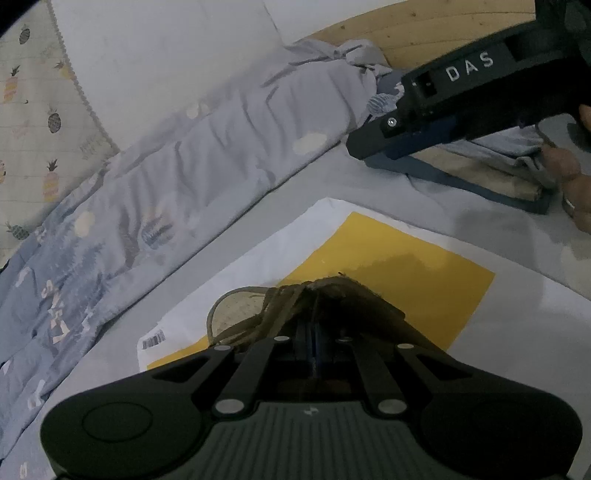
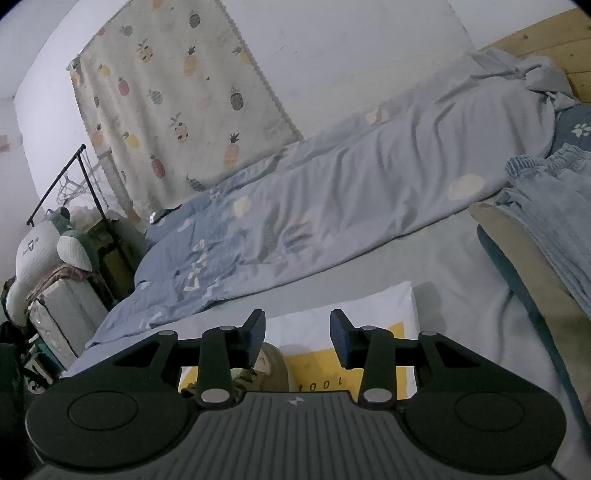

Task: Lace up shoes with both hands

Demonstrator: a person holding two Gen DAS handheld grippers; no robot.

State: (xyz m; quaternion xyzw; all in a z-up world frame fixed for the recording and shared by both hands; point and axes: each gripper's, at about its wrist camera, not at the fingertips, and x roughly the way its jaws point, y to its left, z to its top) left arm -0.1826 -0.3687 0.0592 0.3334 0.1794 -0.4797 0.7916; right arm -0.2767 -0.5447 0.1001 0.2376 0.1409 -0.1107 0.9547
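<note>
Only left view shows laces (image 1: 258, 321) – right view shows shoe (image 2: 271, 363) toe

Matt cloth quilt (image 2: 332, 192), wooden headboard (image 1: 424, 33)

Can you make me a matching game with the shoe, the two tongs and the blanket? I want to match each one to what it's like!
Things:
1. left tongs
2. right tongs
3. shoe
4. blanket

Descriptions:
A. light blue, rumpled along the wall
B. tan, sitting on the yellow and white sheet
C. shut, right at the shoe's laces
D. open, nothing between them

Pairs: 1-C, 2-D, 3-B, 4-A
</note>
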